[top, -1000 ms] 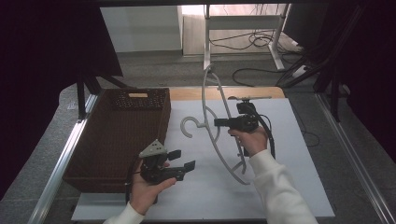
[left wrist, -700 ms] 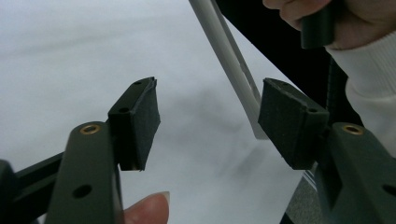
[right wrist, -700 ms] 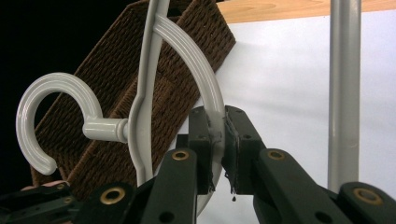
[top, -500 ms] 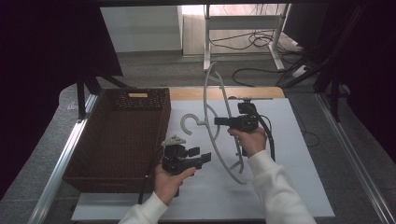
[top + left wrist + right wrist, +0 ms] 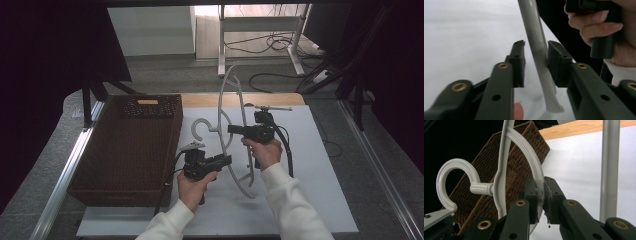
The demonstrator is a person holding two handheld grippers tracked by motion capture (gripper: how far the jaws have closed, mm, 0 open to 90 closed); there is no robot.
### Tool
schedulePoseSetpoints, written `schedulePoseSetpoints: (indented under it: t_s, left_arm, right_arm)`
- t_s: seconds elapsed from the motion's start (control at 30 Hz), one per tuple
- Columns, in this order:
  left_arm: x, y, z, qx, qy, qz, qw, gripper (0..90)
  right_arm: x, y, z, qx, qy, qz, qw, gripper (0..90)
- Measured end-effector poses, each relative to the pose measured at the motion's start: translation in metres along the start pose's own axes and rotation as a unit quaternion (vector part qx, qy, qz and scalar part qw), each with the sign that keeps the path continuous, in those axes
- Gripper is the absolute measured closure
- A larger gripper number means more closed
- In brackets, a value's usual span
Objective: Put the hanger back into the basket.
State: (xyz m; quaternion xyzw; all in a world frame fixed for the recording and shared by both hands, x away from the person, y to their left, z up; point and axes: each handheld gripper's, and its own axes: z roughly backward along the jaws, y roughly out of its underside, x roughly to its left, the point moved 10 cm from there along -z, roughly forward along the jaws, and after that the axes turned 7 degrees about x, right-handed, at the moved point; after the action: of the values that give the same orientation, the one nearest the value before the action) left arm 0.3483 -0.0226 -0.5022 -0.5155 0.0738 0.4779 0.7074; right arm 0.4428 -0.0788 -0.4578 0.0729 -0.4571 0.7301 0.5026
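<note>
High view shows a brown wicker basket (image 5: 125,145) at the white table's (image 5: 310,200) left edge. A grey hanger (image 5: 235,100) stands upright mid-table, the right gripper (image 5: 233,129) clamped on its shoulder. The left gripper (image 5: 227,160), jaws apart, straddles its lower arm; closing squarely should secure it. Its far bar runs out of the right gripper view.

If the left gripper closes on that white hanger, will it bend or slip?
The hanger looks like moulded plastic with thin ribbed arms, so it is probably light and may flex a little. The right gripper clamps one arm and holds it upright, so it seems fairly stiff. The smooth bar between the left gripper's open jaws could slip or twist.
</note>
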Motion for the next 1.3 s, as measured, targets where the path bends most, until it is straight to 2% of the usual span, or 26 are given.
schedulePoseSetpoints:
  t_s: [0.3,0.4,0.6,0.73,0.93,1.3]
  left_arm:
    - [0.003,-0.002,0.003,0.000,0.029,0.014,0.9995,78.7]
    - [0.004,-0.002,0.005,0.003,0.034,0.012,0.9994,79.7]
    - [0.004,-0.002,0.009,0.006,0.039,0.011,0.9991,79.9]
    - [0.001,-0.006,0.014,0.002,0.046,0.007,0.9989,80.1]
    - [-0.002,-0.011,0.020,0.001,0.057,-0.001,0.9984,80.5]
    - [-0.004,-0.017,0.028,-0.008,0.071,-0.001,0.9974,81.5]
  right_arm:
    - [0.000,0.002,-0.001,-0.001,-0.011,-0.011,0.9999,80.9]
    - [-0.001,0.003,0.000,0.002,-0.015,-0.012,0.9998,80.2]
    - [-0.002,0.005,-0.001,0.008,-0.012,-0.002,0.9999,78.7]
    - [-0.002,0.005,0.000,0.010,-0.012,0.006,0.9999,74.9]
    - [0.000,0.005,0.001,0.011,-0.028,0.010,0.9995,68.5]
    - [0.001,0.005,0.001,0.013,-0.039,0.009,0.9991,61.1]
